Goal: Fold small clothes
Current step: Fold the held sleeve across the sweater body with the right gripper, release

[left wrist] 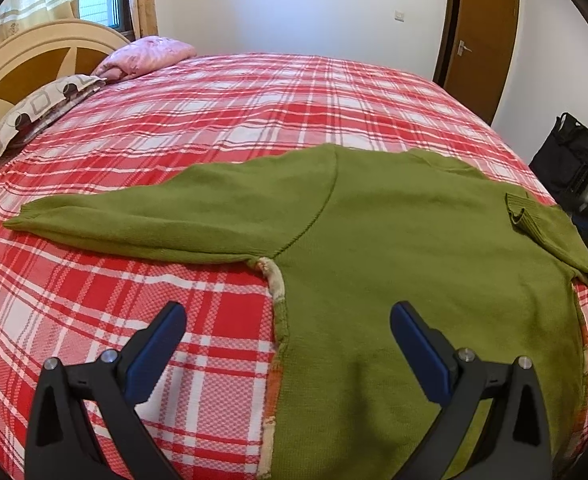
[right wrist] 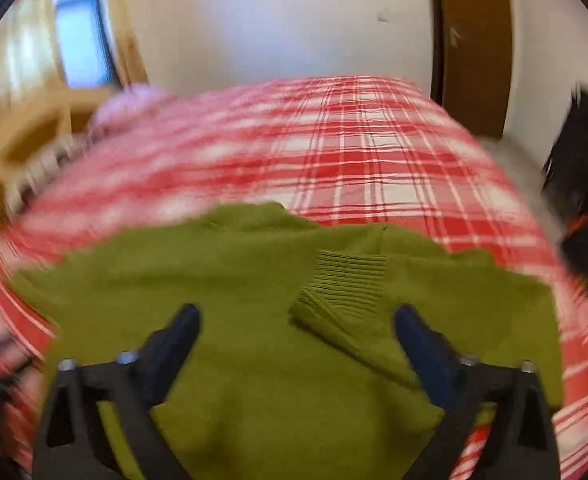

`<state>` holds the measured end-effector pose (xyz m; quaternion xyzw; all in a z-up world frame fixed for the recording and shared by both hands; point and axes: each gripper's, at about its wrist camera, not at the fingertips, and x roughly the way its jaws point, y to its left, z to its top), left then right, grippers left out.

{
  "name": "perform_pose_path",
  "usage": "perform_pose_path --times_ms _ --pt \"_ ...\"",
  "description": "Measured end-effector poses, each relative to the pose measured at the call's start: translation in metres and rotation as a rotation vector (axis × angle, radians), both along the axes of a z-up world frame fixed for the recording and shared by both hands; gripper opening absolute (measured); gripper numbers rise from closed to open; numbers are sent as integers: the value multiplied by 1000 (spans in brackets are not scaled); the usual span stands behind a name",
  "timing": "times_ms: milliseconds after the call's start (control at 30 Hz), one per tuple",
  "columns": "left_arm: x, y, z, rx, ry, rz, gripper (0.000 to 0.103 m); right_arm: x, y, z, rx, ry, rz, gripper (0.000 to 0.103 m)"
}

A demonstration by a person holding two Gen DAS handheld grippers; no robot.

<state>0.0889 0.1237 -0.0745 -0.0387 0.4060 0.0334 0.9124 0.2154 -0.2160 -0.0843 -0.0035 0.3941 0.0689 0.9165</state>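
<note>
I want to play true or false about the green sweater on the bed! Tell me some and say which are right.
1. The sweater is green. True.
2. Both sleeves stick straight out. False: the left sleeve is spread out, and the right sleeve is folded over the body.
3. The left tool is open. True.
4. The right tool is pinching the sweater. False: it is open, holding nothing.
5. The bedspread is blue. False: red and white checks.

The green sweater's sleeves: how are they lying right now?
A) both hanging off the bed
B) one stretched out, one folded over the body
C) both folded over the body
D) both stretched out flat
B: on the sweater, the left sleeve lies stretched out on the bed, while the right sleeve is folded onto the body, cuff on top.
</note>
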Motion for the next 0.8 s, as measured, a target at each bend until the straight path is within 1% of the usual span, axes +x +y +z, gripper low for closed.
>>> perform_pose_path --times_ms 33,67,100,133,200,233,267,300,367,433,467,500,567,633,700,733,800 --pt "0 1 0 2 1 4 103 3 4 -7 -41 15 11 67" --pt "0 2 0 2 2 7 103 11 11 -17 -88 38 23 57" --pt "1 4 -1 0 5 11 103 20 16 -29 -124 65 35 49" --pt "2 6 -1 -3 8 16 103 28 18 -41 -144 93 44 48" --pt "1 9 -1 -5 10 25 103 32 18 -55 -170 125 42 48" --pt "1 11 -1 -5 9 29 103 34 16 -58 -185 125 32 48" --pt "1 12 -2 -4 9 32 103 34 15 -58 -182 121 25 45" --pt "1 14 -2 -3 10 36 103 35 11 -56 -168 118 5 29" --pt "1 16 -2 -3 9 41 103 35 1 -50 -142 126 -31 8" --pt "2 19 -2 -9 11 47 103 36 -10 -41 -79 132 -61 5" --pt "2 20 -2 -17 11 48 103 35 -11 -37 -73 120 -75 5" --pt "1 21 -2 -22 9 48 103 32 -10 -29 -65 97 -84 5" --pt "-1 22 0 -21 -1 48 103 21 -3 -3 -27 35 -80 5" --pt "-3 25 2 -17 -10 51 103 12 15 26 22 -28 -49 5" --pt "-4 29 3 -23 -16 61 103 4 38 45 34 -77 -9 5" --pt "-4 31 4 -26 -17 67 103 1 53 54 46 -96 21 5" --pt "-6 37 5 -32 -22 82 103 -4 88 61 97 -101 93 5"
